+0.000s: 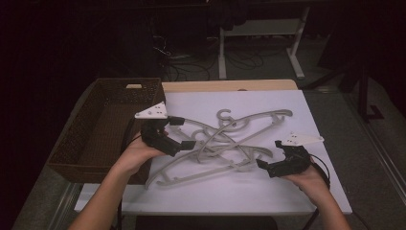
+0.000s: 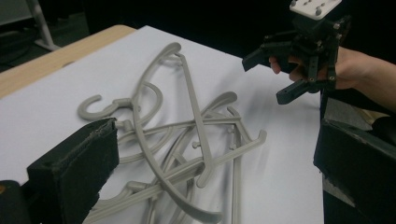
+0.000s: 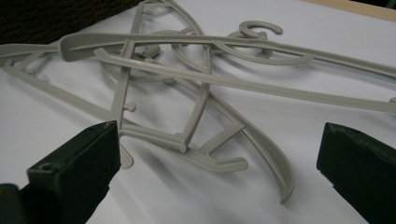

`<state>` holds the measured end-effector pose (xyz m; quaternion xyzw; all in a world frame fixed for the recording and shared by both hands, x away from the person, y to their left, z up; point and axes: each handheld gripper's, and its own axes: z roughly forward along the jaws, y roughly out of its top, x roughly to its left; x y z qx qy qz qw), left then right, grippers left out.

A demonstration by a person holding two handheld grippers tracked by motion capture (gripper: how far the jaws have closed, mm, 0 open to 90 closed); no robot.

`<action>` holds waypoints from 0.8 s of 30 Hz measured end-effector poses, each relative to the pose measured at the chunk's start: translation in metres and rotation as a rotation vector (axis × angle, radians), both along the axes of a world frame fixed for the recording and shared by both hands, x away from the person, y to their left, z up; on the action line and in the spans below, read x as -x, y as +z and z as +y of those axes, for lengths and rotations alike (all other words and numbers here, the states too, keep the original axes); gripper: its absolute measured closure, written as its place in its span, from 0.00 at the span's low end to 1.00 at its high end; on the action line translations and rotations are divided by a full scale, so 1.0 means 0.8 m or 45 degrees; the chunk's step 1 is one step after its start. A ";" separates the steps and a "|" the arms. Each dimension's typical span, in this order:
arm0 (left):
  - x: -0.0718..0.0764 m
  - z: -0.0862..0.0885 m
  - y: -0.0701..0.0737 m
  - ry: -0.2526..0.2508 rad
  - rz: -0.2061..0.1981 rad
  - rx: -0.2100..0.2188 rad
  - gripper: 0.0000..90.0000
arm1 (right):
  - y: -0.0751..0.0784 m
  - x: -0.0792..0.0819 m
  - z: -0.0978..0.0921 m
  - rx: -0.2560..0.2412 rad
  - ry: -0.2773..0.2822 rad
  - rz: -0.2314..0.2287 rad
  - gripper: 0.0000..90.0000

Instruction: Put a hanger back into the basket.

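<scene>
The hangers (image 1: 225, 141) lie in a tangled grey pile on the white sheet (image 1: 287, 191) that covers the worktop (image 1: 230, 85), roughly at its centre. Hooks, bars and shoulder arms cross over and through one another, so no single hanger can be lifted without dragging its neighbours.

The left gripper (image 1: 184, 133) is at the left edge of the pile, jaws wide, with nothing between them. In the high view its jaws overlap the nearest hanger arm; whether they touch it cannot be told. A wicker basket (image 1: 103, 124) stands just beside this gripper at the left edge of the worktop; it is the likely destination for the hangers, which would explain working the pile from that side.

The right gripper (image 1: 267, 166) is near the right end of the pile, jaws also wide and empty. In the right gripper view the closest curved hanger end (image 3: 280, 177) lies between the two jaws but ahead of them, not yet within grasp. Approaching from opposite sides suggests one gripper is to hold the pile down while the other pulls a hanger free.

Limits of visibility:
- The number of hangers cannot be counted; lower ones are covered by upper ones.
- The basket interior is dark; its contents cannot be made out.
- The room behind the worktop is too dim to read.
</scene>
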<state>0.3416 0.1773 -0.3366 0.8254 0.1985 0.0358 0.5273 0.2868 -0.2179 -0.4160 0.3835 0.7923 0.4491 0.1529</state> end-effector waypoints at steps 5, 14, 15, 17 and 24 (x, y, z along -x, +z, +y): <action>-0.008 -0.019 -0.009 -0.014 0.015 -0.020 0.00 | -0.011 0.008 -0.005 -0.002 -0.006 0.011 0.00; -0.031 -0.055 -0.025 -0.017 0.026 -0.060 0.00 | -0.015 0.006 -0.003 0.013 -0.005 0.021 0.00; -0.033 -0.058 -0.026 -0.016 0.026 -0.064 0.00 | -0.015 0.006 -0.003 0.013 -0.005 0.021 0.00; -0.040 -0.067 -0.031 -0.015 0.029 -0.076 0.00 | -0.014 0.005 -0.004 0.000 -0.011 0.017 0.00; -0.070 -0.089 -0.043 0.038 0.025 -0.123 0.07 | -0.015 0.005 -0.005 0.004 -0.010 0.023 0.00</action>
